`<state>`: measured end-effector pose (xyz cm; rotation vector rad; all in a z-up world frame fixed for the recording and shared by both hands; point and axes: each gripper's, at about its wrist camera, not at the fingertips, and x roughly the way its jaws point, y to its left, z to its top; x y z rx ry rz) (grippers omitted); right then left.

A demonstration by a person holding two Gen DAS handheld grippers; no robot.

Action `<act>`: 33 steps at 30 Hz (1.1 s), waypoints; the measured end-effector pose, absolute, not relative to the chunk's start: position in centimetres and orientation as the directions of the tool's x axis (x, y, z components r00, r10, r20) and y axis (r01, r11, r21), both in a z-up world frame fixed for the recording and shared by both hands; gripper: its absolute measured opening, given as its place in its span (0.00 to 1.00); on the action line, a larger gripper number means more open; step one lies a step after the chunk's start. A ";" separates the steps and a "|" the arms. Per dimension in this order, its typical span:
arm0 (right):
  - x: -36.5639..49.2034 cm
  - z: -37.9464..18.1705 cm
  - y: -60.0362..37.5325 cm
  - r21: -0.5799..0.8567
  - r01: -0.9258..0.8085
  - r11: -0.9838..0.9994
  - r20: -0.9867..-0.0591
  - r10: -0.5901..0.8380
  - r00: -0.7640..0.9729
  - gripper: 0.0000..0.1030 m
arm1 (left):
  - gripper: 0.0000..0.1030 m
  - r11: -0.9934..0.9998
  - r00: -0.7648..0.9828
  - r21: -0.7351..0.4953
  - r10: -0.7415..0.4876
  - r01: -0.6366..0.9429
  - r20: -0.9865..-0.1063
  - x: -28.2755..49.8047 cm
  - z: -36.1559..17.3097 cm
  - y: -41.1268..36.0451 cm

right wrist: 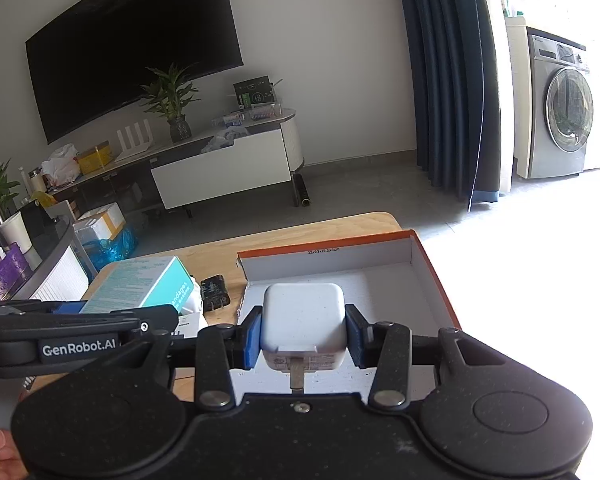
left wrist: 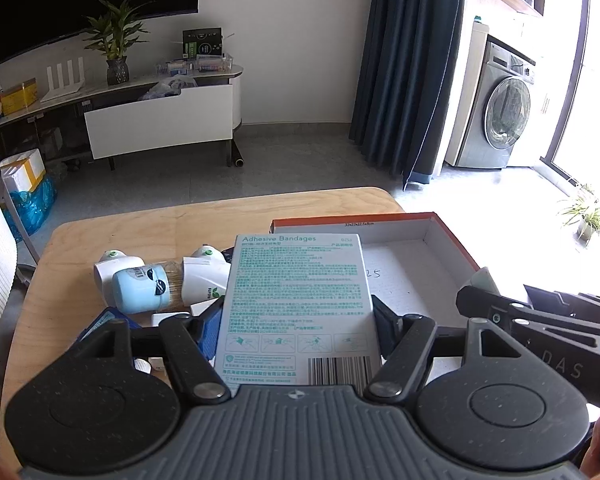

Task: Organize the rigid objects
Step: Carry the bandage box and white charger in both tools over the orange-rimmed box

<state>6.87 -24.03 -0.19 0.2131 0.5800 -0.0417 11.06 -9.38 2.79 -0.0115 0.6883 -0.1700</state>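
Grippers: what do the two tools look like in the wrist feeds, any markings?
Both are matt black, speckled plastic, each with two round discs at the base, straight link arms on silver rivets, and blue pads on the fingers. The left gripper has a ribbed grey centre plate; white "GenRobot.AI" lettering marks its side. The right gripper shows faint "DAS" letters. No cables or sleeves show.

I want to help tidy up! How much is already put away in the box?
Nothing yet: the orange box looks empty. In hand: the left tool grips the bandage box, the right tool grips a white charger over the box. Left on the table: white bottles, toothpick jar, black charger.
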 end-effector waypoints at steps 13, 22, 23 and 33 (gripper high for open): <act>8.0 -0.7 -25.4 0.180 0.118 0.976 -0.548 0.000 0.836 0.50 | 0.69 0.981 0.750 -0.086 -0.190 0.176 -0.634 12.7 2.9 -10.8; 9.1 -1.1 -26.0 0.169 0.125 0.978 -0.556 -0.010 0.831 0.50 | 0.69 0.978 0.741 -0.090 -0.200 0.187 -0.641 13.5 2.5 -11.3; 9.2 -1.2 -26.1 0.166 0.123 0.978 -0.559 -0.010 0.829 0.50 | 0.69 0.978 0.740 -0.090 -0.202 0.188 -0.642 13.5 2.4 -11.4; 10.6 -2.1 -26.1 0.150 0.128 0.980 -0.583 -0.017 0.812 0.50 | 0.69 0.976 0.726 -0.097 -0.211 0.197 -0.655 14.5 1.7 -11.8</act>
